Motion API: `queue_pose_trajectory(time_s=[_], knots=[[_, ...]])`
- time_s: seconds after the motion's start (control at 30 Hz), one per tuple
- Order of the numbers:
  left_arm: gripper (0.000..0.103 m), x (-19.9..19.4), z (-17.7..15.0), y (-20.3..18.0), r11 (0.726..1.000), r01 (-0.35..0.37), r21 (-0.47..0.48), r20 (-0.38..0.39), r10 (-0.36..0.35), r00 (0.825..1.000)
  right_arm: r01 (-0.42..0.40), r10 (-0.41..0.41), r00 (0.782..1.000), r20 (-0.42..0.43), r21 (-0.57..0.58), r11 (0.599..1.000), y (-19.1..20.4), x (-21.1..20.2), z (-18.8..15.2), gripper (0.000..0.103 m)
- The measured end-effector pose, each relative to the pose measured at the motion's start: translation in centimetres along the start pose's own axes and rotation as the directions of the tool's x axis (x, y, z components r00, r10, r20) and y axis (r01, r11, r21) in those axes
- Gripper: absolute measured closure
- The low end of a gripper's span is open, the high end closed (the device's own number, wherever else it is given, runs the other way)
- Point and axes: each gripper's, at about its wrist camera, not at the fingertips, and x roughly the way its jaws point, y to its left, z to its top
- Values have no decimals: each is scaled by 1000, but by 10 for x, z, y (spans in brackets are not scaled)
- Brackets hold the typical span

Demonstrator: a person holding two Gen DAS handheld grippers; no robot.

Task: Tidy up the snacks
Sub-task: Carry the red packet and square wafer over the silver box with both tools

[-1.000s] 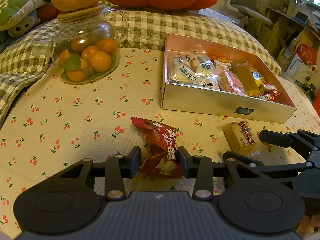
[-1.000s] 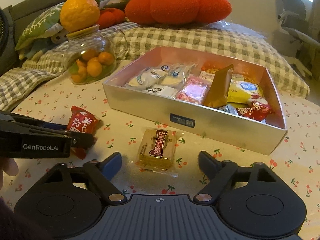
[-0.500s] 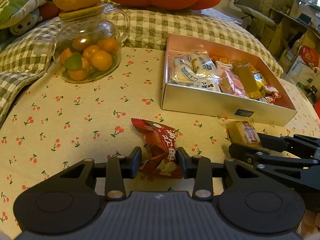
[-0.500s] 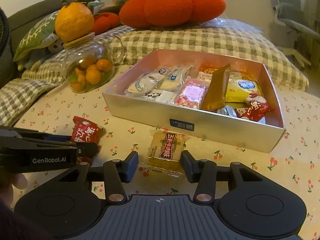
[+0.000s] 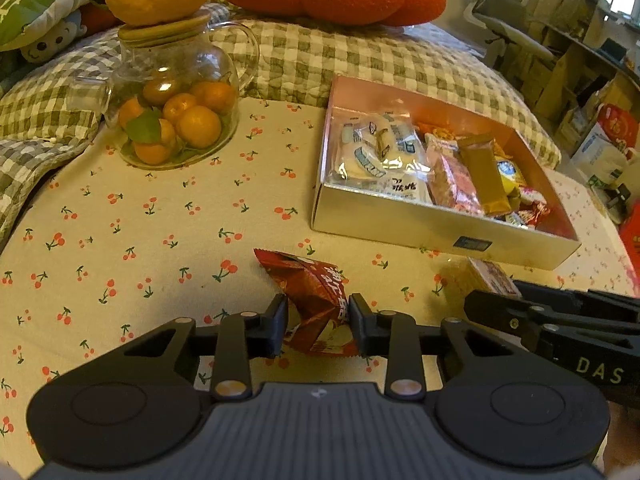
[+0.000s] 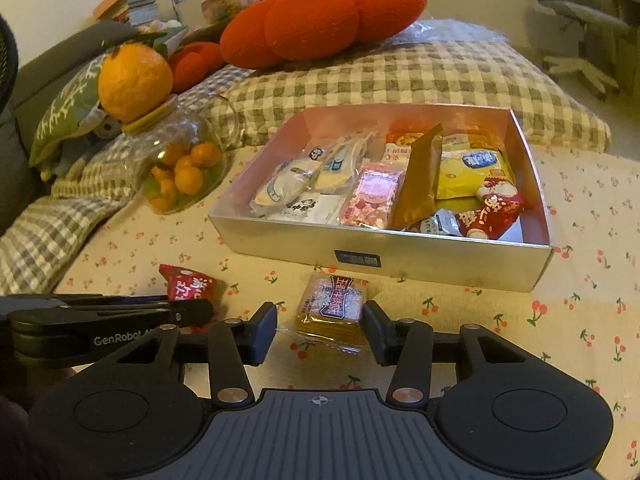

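**Both snacks now pinched**

The red packet [image 5: 320, 304] sits between the closing left claw [image 5: 318, 326]; the biscuit pack [image 6: 332, 312], a second ago untouched, is pinched by the right claw [image 6: 320, 330]. Beyond both, the box [image 6: 400, 248] waits.

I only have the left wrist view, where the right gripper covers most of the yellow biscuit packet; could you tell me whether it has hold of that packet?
Observer: It seems so. The biscuit packet lies between the right gripper's fingers, with both pads at its wrapper edges.
Operator: Thank you. Is the packet touching the box?
Observer: No, a strip of cherry-print cloth separates it from the front wall of the box.
Operator: Which face of the packet is up?
Observer: The printed label, blue and red, faces up.
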Motion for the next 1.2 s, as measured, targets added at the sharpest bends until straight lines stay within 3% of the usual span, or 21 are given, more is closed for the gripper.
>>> queue_pose_trajectory(time_s=[0.47, 0.93, 1.2], knots=[[74, -19, 13, 0, 997, 48, -57, 36, -46, 998, -62, 57, 998, 41, 129, 990, -22, -31, 19, 57], [74, -31, 30, -10, 986, 105, -131, 112, -90, 990, -32, -7, 992, 126, 300, 953, -74, -49, 37, 57], [74, -20, 41, -30, 985, 125, -118, 124, -110, 986, -30, -24, 991, 134, 382, 924, -104, -46, 42, 57]])
